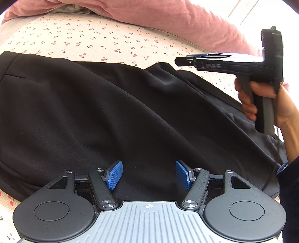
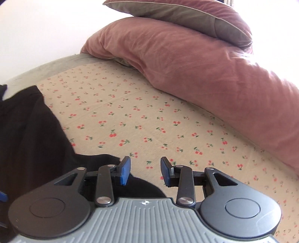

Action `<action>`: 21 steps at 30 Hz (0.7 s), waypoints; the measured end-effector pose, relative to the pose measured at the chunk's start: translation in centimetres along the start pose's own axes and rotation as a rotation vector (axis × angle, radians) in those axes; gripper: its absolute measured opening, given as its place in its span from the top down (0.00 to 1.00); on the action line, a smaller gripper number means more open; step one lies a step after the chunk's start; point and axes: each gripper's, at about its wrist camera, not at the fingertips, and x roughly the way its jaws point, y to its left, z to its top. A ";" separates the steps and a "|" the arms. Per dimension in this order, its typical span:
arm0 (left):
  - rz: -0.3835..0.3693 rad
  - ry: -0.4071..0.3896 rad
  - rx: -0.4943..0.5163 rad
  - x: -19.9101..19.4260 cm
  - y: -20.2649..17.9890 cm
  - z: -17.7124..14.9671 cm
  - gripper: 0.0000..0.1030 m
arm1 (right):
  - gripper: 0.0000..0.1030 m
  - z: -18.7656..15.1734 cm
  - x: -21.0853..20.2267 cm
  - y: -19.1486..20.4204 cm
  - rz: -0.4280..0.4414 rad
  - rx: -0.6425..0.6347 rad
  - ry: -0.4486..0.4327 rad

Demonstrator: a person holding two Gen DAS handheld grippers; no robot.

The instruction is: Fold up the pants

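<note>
Bed with cherry-print sheet (image 2: 149, 115), pink duvet (image 2: 205, 74) bunched at the far side, pillow (image 2: 186, 15) on top. Black pants (image 1: 112, 112) lie spread across the sheet, partly doubled over with loose ridges near the right end. Left gripper (image 1: 149, 174) hovers over the cloth, jaws spread, nothing between them. Right gripper (image 2: 145, 171) in the person's hand (image 1: 261, 101), jaws partly apart, empty, above bare sheet just past the pants' edge. Looks mid-fold: smoothing and further folds likely left.
</note>
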 end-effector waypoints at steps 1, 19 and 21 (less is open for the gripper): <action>0.003 0.000 0.004 0.0 -0.1 0.0 0.39 | 0.70 -0.1 -0.5 -0.1 0.065 0.034 -0.014; 0.003 -0.007 0.001 0.1 -0.5 -0.3 0.38 | 1.00 -1.0 1.6 1.7 -0.353 -0.113 0.034; 0.000 -0.007 0.016 0.0 -0.3 -0.4 0.38 | 0.91 -2.1 -0.9 0.5 -0.348 -0.056 -0.028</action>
